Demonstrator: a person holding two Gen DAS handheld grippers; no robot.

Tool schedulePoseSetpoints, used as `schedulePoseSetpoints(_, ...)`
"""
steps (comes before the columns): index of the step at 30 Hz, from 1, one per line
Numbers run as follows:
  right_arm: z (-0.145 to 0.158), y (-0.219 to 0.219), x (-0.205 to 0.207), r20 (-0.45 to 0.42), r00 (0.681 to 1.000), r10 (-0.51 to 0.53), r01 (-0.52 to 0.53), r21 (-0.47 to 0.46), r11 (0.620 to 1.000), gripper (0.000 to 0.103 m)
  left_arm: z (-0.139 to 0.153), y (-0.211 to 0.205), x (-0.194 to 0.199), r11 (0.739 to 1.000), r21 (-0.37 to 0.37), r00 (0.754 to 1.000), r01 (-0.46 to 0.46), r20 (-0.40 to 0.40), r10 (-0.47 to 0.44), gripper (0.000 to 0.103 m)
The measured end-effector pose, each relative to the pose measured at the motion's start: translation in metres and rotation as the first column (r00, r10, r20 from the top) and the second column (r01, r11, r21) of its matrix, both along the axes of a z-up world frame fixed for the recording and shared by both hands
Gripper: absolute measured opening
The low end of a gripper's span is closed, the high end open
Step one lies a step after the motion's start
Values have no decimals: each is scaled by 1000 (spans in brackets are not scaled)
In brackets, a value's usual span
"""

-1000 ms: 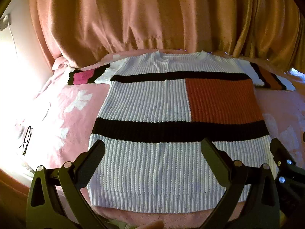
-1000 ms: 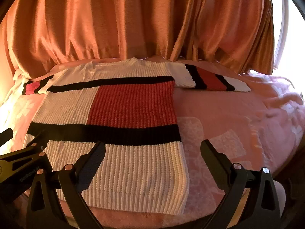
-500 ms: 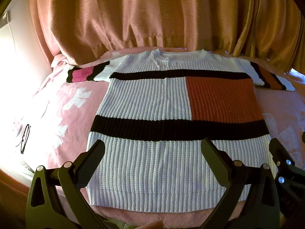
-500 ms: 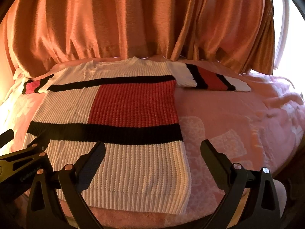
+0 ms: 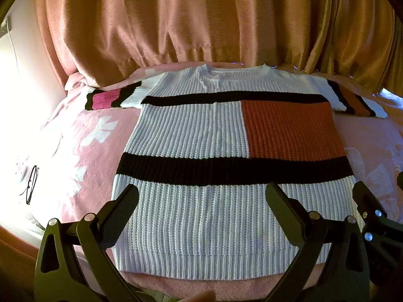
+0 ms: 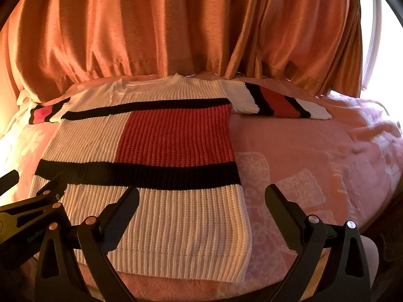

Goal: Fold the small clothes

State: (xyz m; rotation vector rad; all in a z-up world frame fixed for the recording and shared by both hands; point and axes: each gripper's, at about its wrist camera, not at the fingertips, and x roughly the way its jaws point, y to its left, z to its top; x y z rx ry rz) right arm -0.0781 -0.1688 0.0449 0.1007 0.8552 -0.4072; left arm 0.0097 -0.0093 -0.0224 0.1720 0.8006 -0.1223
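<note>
Heavy orange-pink satin curtains [image 5: 201, 25] hang in gathered folds behind a bed covered by a fuzzy pink blanket with pale white patches [image 6: 314, 156], which serves as the work surface. Spread flat on it, neckline toward the curtains and hem toward the cameras, lies a chunky ribbed knit sweater, white with two black horizontal bands and a rust-red square panel [image 5: 226, 156]. Both short striped sleeves stretch straight out to the sides, the left sleeve [image 5: 113, 98] with a magenta block, the right sleeve [image 6: 277, 103] with a red one. No part of the sweater is turned over itself, so folding appears not yet begun; the sleeves and body all remain to be folded. Each black two-finger tool hovers low near the hem: the left gripper [image 5: 201, 201] sits over the middle of the white lower section, the right gripper [image 6: 201, 201] over the hem's right corner and the bare blanket beside it. Both sets of jaws stand wide apart and hold nothing. A pair of thin-rimmed glasses [image 5: 31, 183] rests on the blanket, well apart to the left
</note>
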Motion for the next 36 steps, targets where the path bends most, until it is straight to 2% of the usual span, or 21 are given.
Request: schedulePoseSetpoints(36, -1, -1, 0, -2, 1000, -8, 8, 3, 1000, 98, -3, -1, 3, 1000, -1, 1000, 1, -10, -1, 98)
